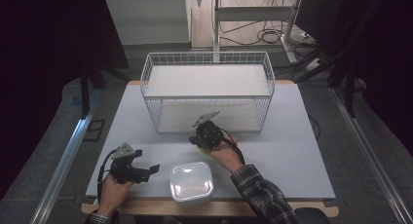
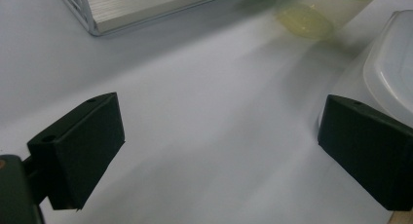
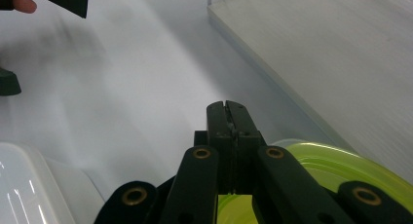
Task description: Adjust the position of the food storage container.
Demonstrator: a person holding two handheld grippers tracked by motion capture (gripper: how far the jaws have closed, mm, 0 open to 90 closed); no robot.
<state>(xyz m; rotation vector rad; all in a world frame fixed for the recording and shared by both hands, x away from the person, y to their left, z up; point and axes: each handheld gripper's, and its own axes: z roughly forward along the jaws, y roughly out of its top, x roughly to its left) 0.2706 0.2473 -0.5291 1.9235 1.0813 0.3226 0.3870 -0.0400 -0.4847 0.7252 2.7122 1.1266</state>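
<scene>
A small clear tub with a lime-green lid point(image 3: 336, 165) sits on the pale table in front of the wire basket point(image 1: 207, 97). My right gripper point(image 3: 228, 107) hovers right over that lid with its jaws pressed together; I cannot tell whether a thin edge is pinched. From above, the tub point(image 1: 196, 147) peeks out under the right gripper point(image 1: 200, 139). The left gripper view has the tub point(image 2: 311, 14) at its top edge. My left gripper point(image 2: 221, 126) stands wide open, low over bare table with nothing between its jaws, to the left of a white square lidded container point(image 1: 191, 181).
The white container point(image 2: 389, 73) lies close beside the left gripper's right jaw. The basket's corner point(image 2: 97, 14) is ahead of the left gripper, and its base point(image 3: 316, 48) runs along the right gripper's right side. The left gripper point(image 3: 46, 44) appears far off, open.
</scene>
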